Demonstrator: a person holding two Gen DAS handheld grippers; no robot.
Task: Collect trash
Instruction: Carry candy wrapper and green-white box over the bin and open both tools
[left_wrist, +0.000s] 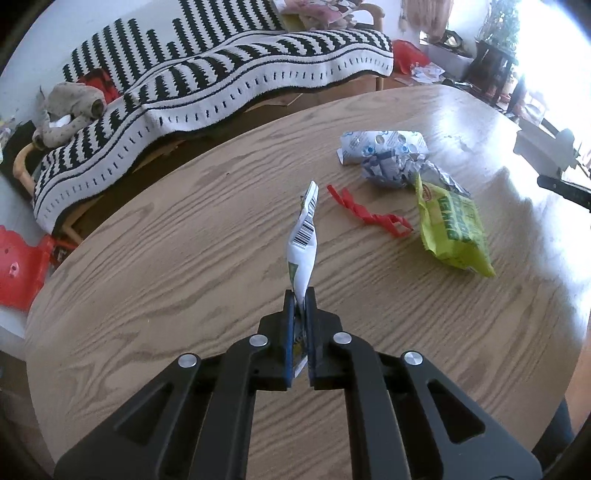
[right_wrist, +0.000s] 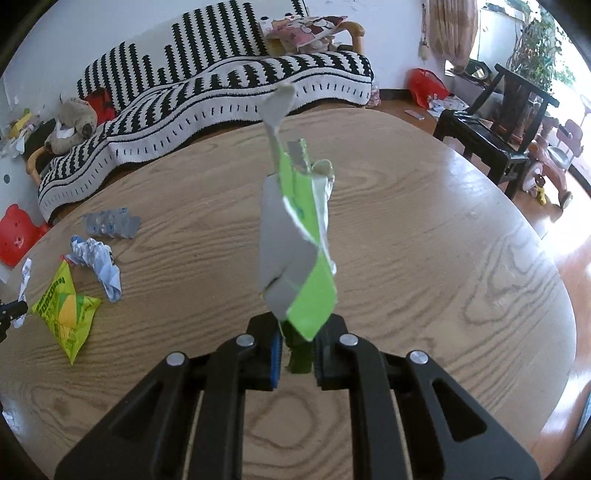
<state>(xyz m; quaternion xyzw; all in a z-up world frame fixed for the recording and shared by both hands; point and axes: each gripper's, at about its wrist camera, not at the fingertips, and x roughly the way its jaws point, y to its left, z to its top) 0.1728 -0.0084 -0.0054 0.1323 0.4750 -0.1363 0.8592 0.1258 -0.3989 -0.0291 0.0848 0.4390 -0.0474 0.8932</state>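
Nearest the left wrist camera, left gripper (left_wrist: 300, 295) clamped tight on a white barcoded wrapper (left_wrist: 304, 236), twisted thin and standing up clear of the wooden table (left_wrist: 184, 277). Same story on the other side: right gripper (right_wrist: 298, 334) pinched on a torn green-and-grey carton piece (right_wrist: 295, 236), crumpled, folded over, poking high above the jaws and lifted off the wood. Two pieces picked, then, by the look of it, but neither dropped anywhere yet; no bin or bag seen in either view, so a destination impossible to tell. Further out on the tabletop, plenty left lying: a yellow-green snack bag (left_wrist: 452, 229), puffed and creased, a red plastic strip (left_wrist: 369, 214) just beside it, then a crumpled blue-and-white paper (left_wrist: 395, 170) touching a flattened printed packet (left_wrist: 380, 146). Judged roughly a third done at best, four loose bits waiting. Beyond the table edge, a sofa under a black-and-white striped blanket (left_wrist: 221, 81), a plush toy (left_wrist: 70, 107) slumped at its end, a red stool (left_wrist: 18, 269) on the floor, a dark wooden chair (right_wrist: 495, 125) off by the bright window.
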